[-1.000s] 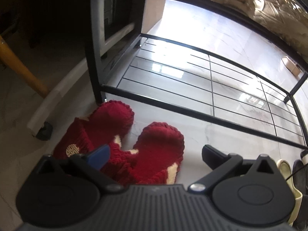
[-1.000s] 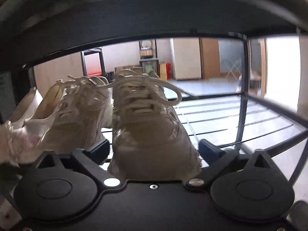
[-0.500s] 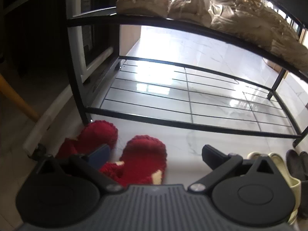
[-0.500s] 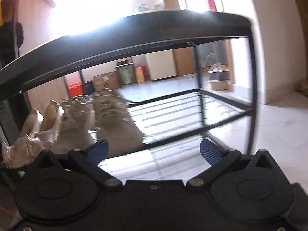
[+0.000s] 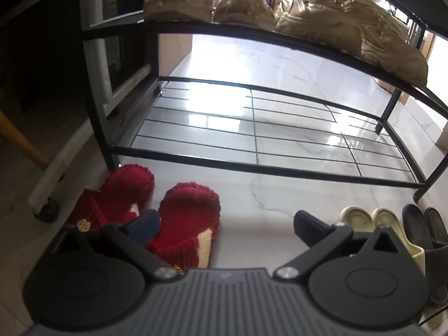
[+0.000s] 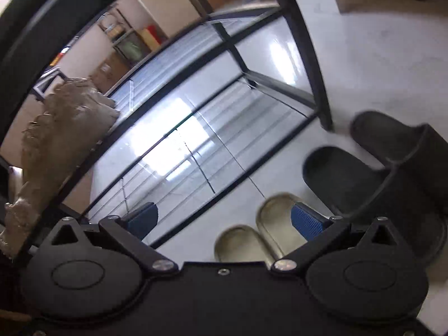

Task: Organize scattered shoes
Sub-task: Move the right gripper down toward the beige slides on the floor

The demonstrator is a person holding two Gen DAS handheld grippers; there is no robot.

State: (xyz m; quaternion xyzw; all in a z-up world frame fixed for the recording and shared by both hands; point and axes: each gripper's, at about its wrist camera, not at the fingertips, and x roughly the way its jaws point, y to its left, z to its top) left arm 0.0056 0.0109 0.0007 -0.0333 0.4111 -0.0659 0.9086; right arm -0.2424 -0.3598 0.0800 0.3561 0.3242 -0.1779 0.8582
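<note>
Two red knitted slippers (image 5: 179,212) lie on the floor at the rack's left front leg, just ahead of my open, empty left gripper (image 5: 226,224). Cream slides (image 5: 375,221) and black slides (image 5: 422,224) lie side by side to the right. In the right wrist view my right gripper (image 6: 224,218) hangs open and empty above the cream slides (image 6: 266,224), with the black slides (image 6: 392,173) to their right. Beige sneakers (image 5: 322,22) fill the black rack's middle shelf (image 5: 252,32); one sneaker (image 6: 61,128) shows at left in the right wrist view. The bottom wire shelf (image 5: 252,128) is bare.
A wooden leg (image 5: 19,140) and a white bar on a black caster (image 5: 47,207) stand left of the rack. The rack's right front leg (image 6: 313,70) stands beside the black slides. Pale marble floor (image 5: 266,201) runs in front of the rack.
The left gripper has pulled back and up from the red slippers. The right gripper has left the sneakers on the shelf and swung down and right to hang over the cream and black slides.
</note>
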